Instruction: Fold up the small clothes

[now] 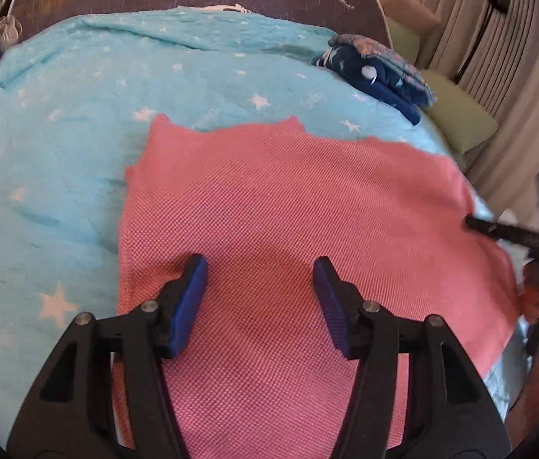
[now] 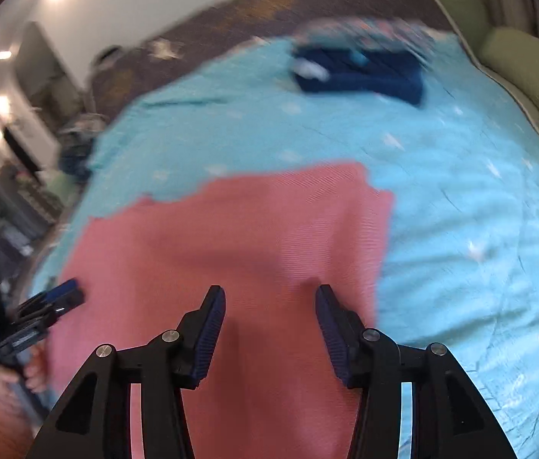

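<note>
A navy garment already lies folded at the far side of the bed — the pink garment lies flat, its folding seemingly unfinished, under the left gripper and right gripper, jaws apart and empty.

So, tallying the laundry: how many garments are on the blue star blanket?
2: the pink garment spread flat under both grippers, and a folded navy star garment at the blanket's far right. More may hide underneath.

A pink knit garment lay flat on the bed. Its far edge was uneven. Folded navy star-print clothes sat beyond it.
</note>
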Action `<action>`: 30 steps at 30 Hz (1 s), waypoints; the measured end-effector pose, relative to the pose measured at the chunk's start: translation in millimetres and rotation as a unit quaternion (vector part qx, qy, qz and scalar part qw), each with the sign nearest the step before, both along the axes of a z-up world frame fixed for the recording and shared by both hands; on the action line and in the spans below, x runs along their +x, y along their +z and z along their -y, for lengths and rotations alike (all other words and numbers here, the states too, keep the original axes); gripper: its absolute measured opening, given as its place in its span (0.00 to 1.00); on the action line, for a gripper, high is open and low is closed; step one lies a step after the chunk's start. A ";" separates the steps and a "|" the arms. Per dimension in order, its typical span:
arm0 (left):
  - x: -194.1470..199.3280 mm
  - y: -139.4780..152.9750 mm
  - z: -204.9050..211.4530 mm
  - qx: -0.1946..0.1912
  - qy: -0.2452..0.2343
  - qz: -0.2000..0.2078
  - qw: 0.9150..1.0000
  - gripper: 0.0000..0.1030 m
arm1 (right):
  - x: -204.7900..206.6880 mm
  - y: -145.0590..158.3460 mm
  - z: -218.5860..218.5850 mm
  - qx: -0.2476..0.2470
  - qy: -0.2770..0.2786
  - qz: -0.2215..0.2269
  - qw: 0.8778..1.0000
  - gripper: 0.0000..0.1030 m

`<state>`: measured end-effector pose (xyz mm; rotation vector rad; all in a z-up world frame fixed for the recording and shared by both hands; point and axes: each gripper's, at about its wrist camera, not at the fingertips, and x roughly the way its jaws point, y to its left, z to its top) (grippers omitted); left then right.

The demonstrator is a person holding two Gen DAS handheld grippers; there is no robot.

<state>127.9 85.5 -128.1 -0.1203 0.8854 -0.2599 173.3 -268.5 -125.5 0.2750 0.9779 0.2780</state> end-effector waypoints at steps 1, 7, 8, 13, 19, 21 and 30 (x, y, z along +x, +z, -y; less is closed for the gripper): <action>-3.8 3.0 -1.1 -0.004 -0.006 0.007 1.000 0.57 | -0.5 -7.8 6.6 0.020 -0.008 0.003 1.000 0.39; -5.0 33.9 0.9 -0.013 -0.021 0.027 0.999 0.64 | -11.7 18.8 3.9 -0.003 0.012 0.031 0.999 0.39; -1.5 37.7 4.1 -0.009 -0.021 0.036 0.999 0.68 | -9.8 28.5 -0.8 -0.006 0.019 0.048 0.999 0.39; 33.9 41.8 9.5 0.013 0.008 0.052 0.999 0.76 | 13.3 51.3 -26.0 -0.023 0.020 0.103 0.994 0.48; 70.2 -13.6 4.6 -0.008 0.027 -0.027 0.999 0.88 | 55.6 -5.3 -27.6 -0.036 -0.029 0.019 0.999 0.48; 67.4 -7.1 6.7 -0.018 0.013 -0.019 1.000 0.93 | 54.5 -12.2 -25.1 -0.027 -0.034 0.023 0.999 0.48; 42.3 25.3 -13.3 -0.066 0.046 0.025 0.996 0.89 | 63.5 -5.4 -42.0 -0.075 0.008 0.009 0.997 0.68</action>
